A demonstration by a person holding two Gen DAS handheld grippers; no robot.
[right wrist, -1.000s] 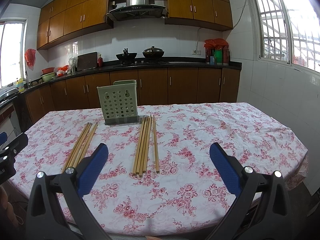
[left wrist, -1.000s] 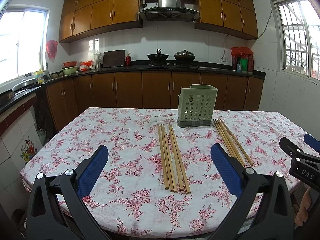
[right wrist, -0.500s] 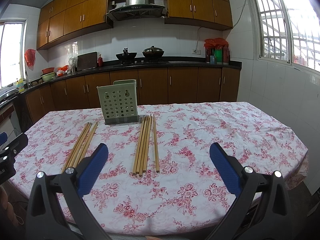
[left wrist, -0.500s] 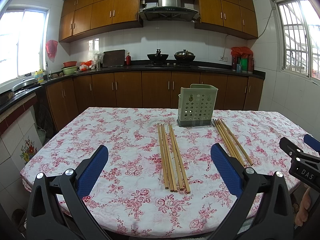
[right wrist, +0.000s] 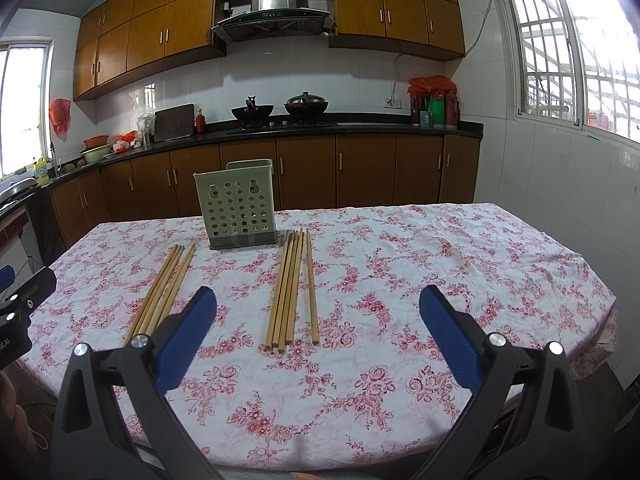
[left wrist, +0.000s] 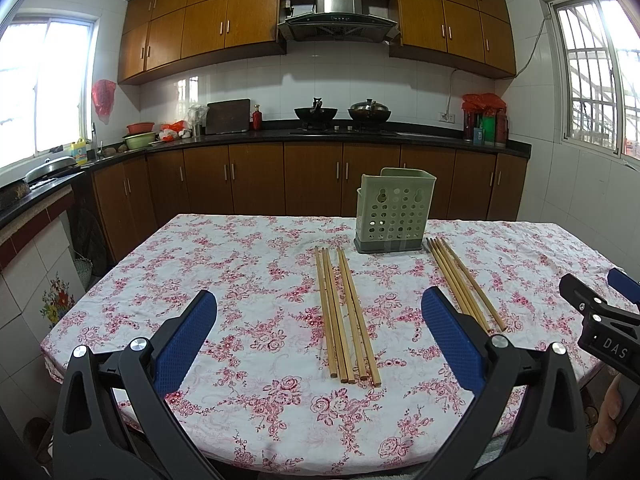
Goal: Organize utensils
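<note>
While both claws hang at the near table edge, left gripper and right gripper gape wide, empty. Past them — two chopstick bundles on bare floral cloth; green holder upright between their far tips.

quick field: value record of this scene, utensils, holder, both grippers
surface: table with floral cloth
holder: green perforated holder, upright, far centre
left chopsticks: bundle lying flat
right chopsticks: bundle lying flat
in holder: no chopsticks seen above the rim
left gripper: open, holding nothing
right gripper: open, holding nothing
</note>
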